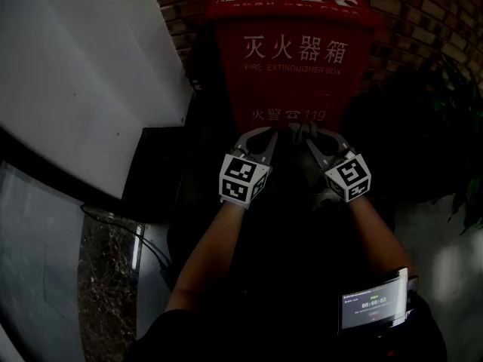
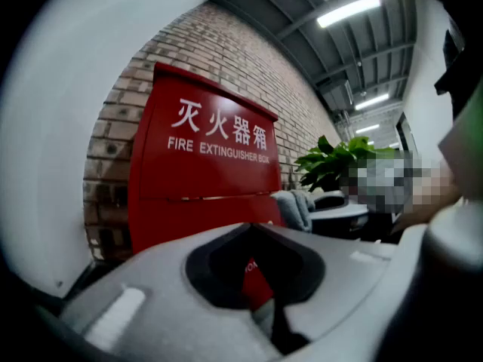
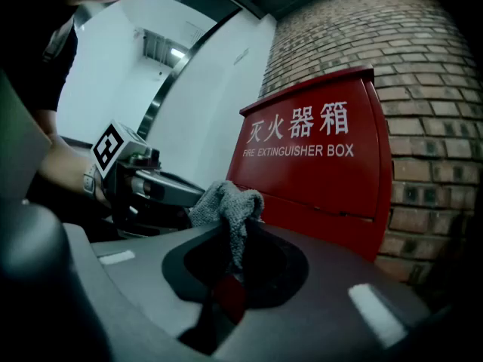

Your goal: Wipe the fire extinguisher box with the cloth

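The red fire extinguisher box (image 1: 294, 59) stands against a brick wall, with white characters and "FIRE EXTINGUISHER BOX" printed on its front (image 2: 204, 164) (image 3: 324, 164). Both grippers are held close together in front of its lower part. My right gripper (image 1: 313, 136) (image 3: 235, 240) is shut on a grey cloth (image 3: 226, 206), which bunches above the jaws. The same cloth (image 1: 302, 132) (image 2: 294, 206) shows between the two gripper tips. My left gripper (image 1: 281, 131) (image 2: 255, 236) sits just left of the cloth, jaws together with nothing in them.
A white wall panel (image 1: 83, 74) runs along the left. A potted green plant (image 1: 453, 127) (image 2: 332, 161) stands to the right of the box. The brick wall (image 3: 430, 127) is behind it. A small screen (image 1: 371, 308) is strapped to the person's right forearm.
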A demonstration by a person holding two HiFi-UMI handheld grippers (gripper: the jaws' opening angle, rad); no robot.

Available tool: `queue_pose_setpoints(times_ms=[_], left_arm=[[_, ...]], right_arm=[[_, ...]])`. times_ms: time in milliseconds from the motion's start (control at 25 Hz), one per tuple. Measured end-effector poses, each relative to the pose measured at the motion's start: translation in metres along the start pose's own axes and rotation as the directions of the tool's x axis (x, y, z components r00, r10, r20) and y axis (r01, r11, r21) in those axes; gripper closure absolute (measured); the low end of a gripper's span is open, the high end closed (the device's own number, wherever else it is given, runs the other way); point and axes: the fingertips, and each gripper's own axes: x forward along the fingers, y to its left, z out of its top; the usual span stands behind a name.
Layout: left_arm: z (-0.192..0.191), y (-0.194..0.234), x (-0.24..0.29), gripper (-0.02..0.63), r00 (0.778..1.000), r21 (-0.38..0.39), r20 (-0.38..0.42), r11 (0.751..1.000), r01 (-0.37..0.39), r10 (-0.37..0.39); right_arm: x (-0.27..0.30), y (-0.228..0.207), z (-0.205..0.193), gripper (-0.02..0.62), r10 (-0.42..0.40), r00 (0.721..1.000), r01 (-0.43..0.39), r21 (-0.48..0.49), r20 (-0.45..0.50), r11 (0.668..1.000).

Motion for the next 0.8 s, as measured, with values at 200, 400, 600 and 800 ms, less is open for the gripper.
queue_pose_setpoints(times_ms=[200,400,600,800], left_arm=[[0.067,0.018,-0.025,0.604,1.0,-0.027,0.025,1.0,-0.015,0.016],[0.158,0.052,-0.041,0.604,0.994,0.018,0.057,0.995,-0.096,0.095],[0.241,0.079,-0.052,0.604,0.988,0.046,0.097,0.991,-0.123,0.118],[0.302,0.104,-0.056,0.604,0.985,0.078,0.118,0.987,-0.138,0.128]], right_arm=[[-0.009,-0.015,0.072,0.56,-0.02,1.0,0.02,-0.08,0.003,0.997],[-0.003,-0.017,0.18,0.561,0.051,0.997,-0.065,-0.28,-0.059,0.958],[0.018,-0.015,0.278,0.561,0.087,0.984,-0.152,-0.482,-0.154,0.863],[0.064,-0.044,0.345,0.561,0.052,0.973,-0.177,-0.584,-0.224,0.792]])
